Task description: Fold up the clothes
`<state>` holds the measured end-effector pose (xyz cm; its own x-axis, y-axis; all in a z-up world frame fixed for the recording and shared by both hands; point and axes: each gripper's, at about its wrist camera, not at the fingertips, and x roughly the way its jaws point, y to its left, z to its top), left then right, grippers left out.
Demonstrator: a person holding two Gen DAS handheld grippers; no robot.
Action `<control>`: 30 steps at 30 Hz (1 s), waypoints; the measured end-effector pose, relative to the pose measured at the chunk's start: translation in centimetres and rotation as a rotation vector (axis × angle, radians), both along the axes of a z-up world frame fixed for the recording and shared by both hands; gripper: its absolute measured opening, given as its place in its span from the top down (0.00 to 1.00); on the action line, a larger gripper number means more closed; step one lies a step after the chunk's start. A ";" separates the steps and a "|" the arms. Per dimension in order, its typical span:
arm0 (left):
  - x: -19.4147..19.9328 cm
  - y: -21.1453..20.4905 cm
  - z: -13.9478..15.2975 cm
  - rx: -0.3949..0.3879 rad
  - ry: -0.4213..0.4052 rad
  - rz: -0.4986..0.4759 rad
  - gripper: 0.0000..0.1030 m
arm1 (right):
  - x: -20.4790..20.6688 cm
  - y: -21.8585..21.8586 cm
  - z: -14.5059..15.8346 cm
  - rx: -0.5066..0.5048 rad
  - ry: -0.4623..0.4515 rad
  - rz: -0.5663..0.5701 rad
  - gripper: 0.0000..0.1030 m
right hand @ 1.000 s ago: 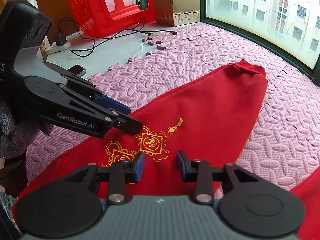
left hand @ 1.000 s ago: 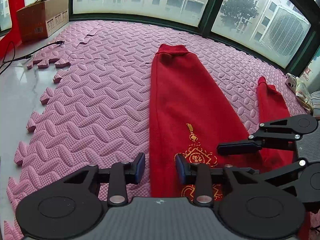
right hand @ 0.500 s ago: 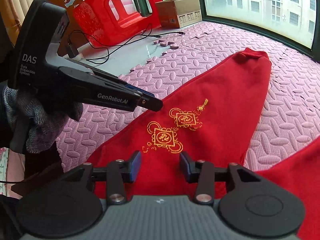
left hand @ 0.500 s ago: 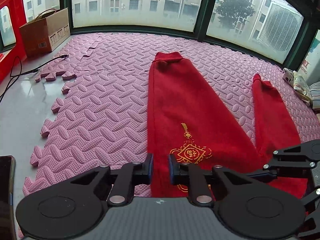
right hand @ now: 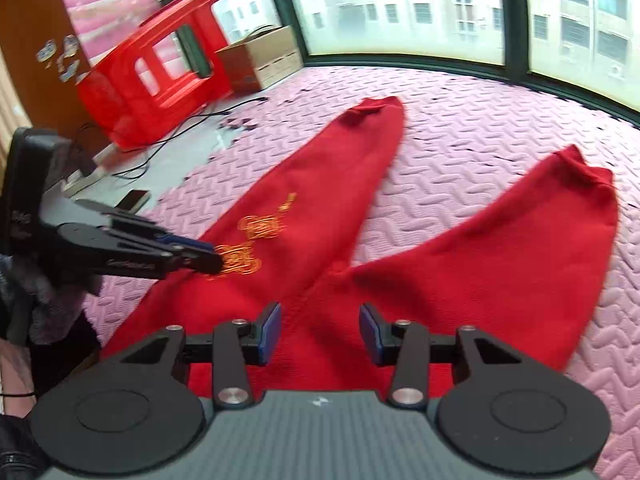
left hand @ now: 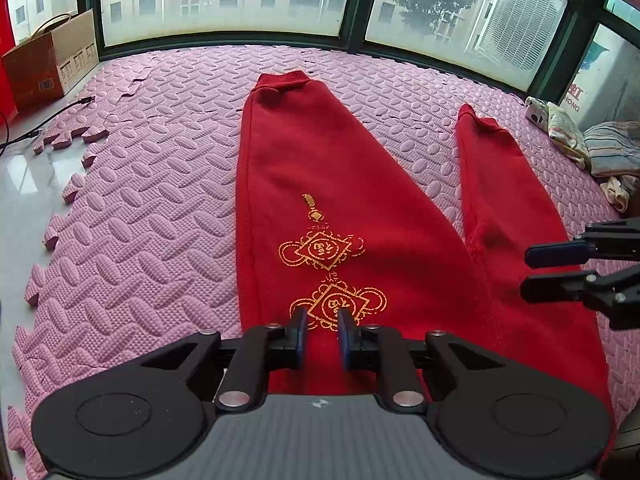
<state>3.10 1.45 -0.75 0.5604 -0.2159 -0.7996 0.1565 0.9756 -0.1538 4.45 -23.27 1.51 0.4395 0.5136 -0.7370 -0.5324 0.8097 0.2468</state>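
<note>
Trousers (left hand: 340,184) flat on the mat (left hand: 160,208); my left tongs (left hand: 322,338) narrowly parted, right tongs (right hand: 320,330) open, both gripping nothing.

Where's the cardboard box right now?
The cardboard box sits at the far left in the left wrist view, against the window at the pink mat's corner; in the right wrist view it's beside the red stool.

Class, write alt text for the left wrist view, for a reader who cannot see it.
Red trousers with gold embroidery lie flat, legs spread, on a pink foam mat below large windows. The left gripper, nearly closed, points at the waist end; the right gripper enters from the right. A cardboard box stands far left.
</note>
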 end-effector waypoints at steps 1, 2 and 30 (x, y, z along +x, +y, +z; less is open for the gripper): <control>0.2 -0.2 0.2 0.001 -0.003 0.000 0.82 | 0.5 -0.8 -0.1 -0.006 -0.003 -0.031 0.58; 0.3 -0.4 0.5 0.001 -0.007 -0.001 0.82 | 1.1 -1.6 -0.3 -0.013 -0.003 -0.058 0.58; 8.4 -2.9 -0.1 0.082 0.037 -0.032 0.82 | 7.6 3.6 -3.2 -0.055 -0.060 0.095 0.59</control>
<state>11.53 -1.42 -0.85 0.5238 -0.1661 -0.8355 0.1836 0.9798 -0.0797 12.04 -19.68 -1.66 0.4347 0.5143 -0.7393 -0.6199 0.7663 0.1687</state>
